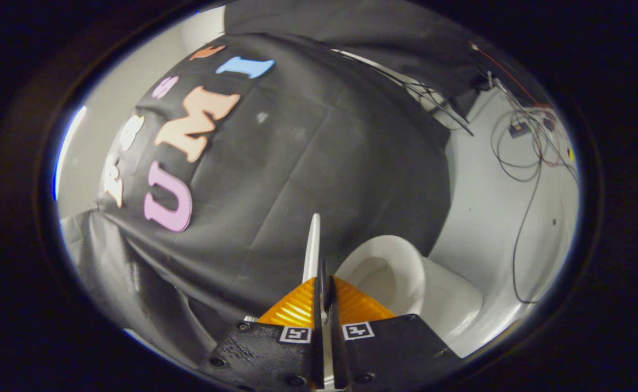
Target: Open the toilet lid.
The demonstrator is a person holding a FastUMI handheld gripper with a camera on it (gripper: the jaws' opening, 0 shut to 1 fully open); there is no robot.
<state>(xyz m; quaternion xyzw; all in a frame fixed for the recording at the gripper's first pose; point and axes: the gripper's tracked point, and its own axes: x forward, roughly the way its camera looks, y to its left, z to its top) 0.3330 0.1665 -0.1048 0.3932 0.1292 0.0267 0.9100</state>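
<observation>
Here we are, looking straight along the gripper (323, 291) at the bottom centre of the frame, and its two fingers are pressed close together on the thin white plastic toilet lid (313, 245), which we're seeing edge-on as a pale sliver rising from between the fingertips towards the middle of the picture. Both fingers appear to press on that edge, one on each side, so this reads as a firm pinch, not a hover. Just to the right of the fingers, in the lower right of the frame, sits the white ceramic toilet bowl (406, 272), and its oval opening is plainly exposed, rim and hollow on show with nothing lying across it. The lid stands up and apart from that rim, close to vertical against the black cloth booth wall (319, 163) that spreads across the centre. At the upper right, a tangle of thin dark and red cables (526, 141) trails down the pale wall, well apart from the action. As for progress, I'd judge the lift largely done: the bowl is uncovered and the lid is raised high. What looks left is easing it to its resting position and letting go, though whether it already leans against anything behind I cannot tell.
</observation>
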